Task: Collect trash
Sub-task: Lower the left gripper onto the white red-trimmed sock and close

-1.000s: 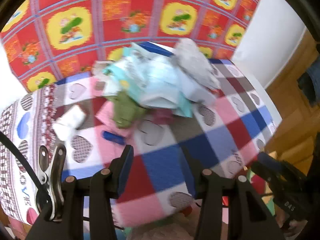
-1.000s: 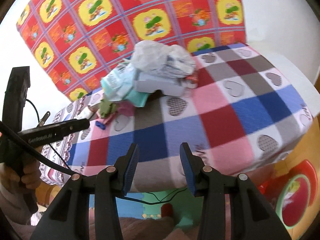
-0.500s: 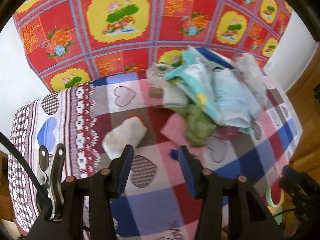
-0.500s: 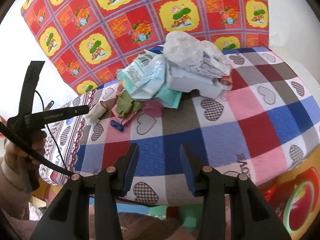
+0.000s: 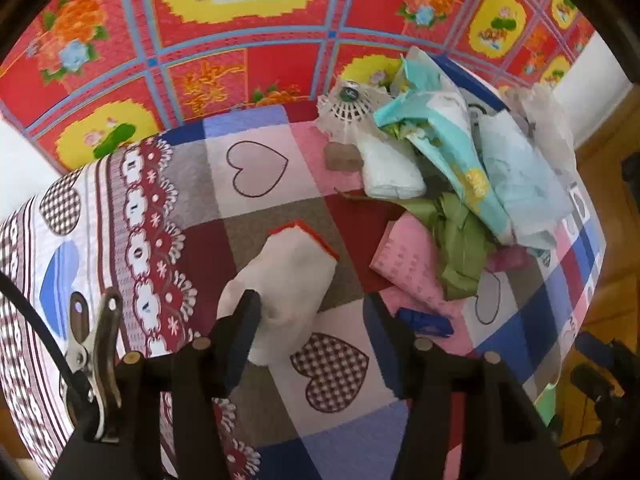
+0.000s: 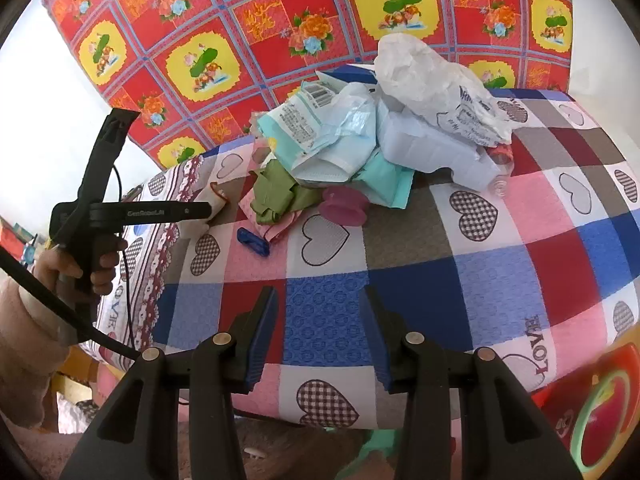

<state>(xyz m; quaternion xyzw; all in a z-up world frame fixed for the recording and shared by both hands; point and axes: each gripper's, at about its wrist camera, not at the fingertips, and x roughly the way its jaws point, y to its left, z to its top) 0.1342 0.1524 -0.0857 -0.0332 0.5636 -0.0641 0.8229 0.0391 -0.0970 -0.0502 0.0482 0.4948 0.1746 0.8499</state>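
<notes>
Now | left gripper fingers spread at white wrapper | right gripper spread, empty

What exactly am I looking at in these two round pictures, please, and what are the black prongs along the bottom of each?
There is no robot: a person holds a two-finger gripper in each hand, and a fisheye camera on each looks out along its fingers.

The left wrist view shows the left gripper, open, close over a white packet with a red edge on the patchwork cloth. It grips nothing yet.

The right wrist view shows the right gripper, open and empty, above the cloth's near edge. At its left you see the person's hand holding the other gripper.

Beyond lies a trash pile: bags, wrappers, green paper, a small blue piece.
</notes>
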